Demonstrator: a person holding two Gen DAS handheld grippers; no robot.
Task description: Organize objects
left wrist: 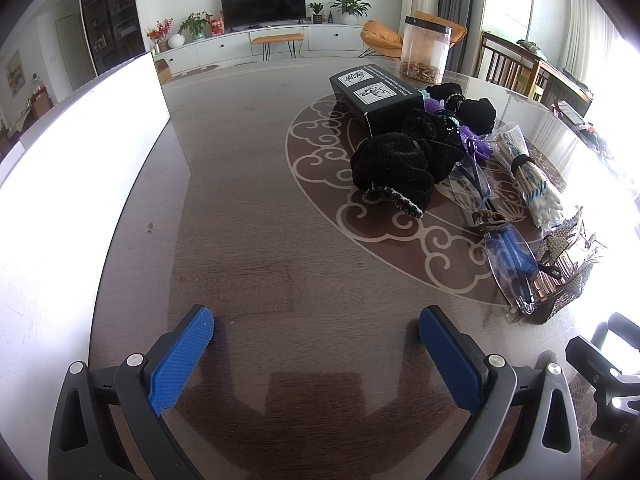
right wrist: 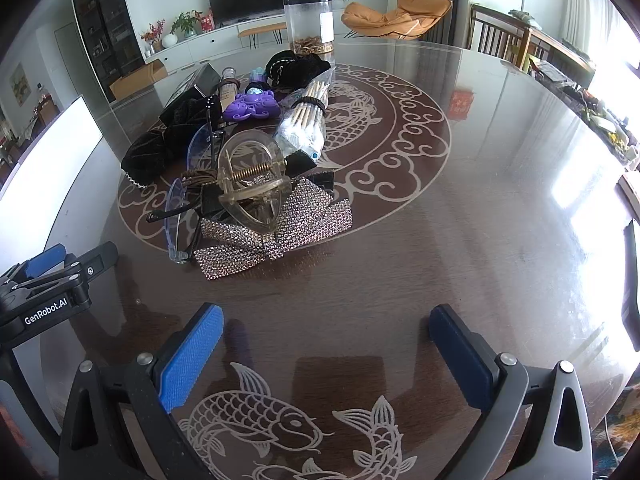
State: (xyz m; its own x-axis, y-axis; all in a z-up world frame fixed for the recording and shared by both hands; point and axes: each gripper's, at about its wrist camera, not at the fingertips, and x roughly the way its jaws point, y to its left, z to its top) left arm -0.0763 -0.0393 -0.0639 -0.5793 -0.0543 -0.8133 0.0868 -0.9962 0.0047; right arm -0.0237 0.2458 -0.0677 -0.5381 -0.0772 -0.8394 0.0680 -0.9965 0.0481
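Note:
A heap of small items lies on the dark round table (left wrist: 260, 208). It holds black velvet scrunchies (left wrist: 404, 164) (right wrist: 160, 148), a purple octopus toy (right wrist: 251, 105), a bundle of cotton swabs (left wrist: 534, 186) (right wrist: 306, 120), blue-tinted glasses (left wrist: 510, 256) (right wrist: 176, 216), a clear claw hair clip (right wrist: 252, 184) and a rhinestone bow (right wrist: 276, 232). A black box (left wrist: 374, 94) sits behind the heap. My left gripper (left wrist: 316, 326) is open, low over bare table left of the heap. My right gripper (right wrist: 326, 322) is open and holds nothing, just short of the bow.
A white container (left wrist: 80, 152) (right wrist: 52, 148) stands at the table's left side. A clear plastic jar (left wrist: 426, 50) (right wrist: 310, 24) stands behind the heap. Wooden chairs (right wrist: 504, 36) line the far right edge. The left gripper's body (right wrist: 44, 284) shows at the right view's left edge.

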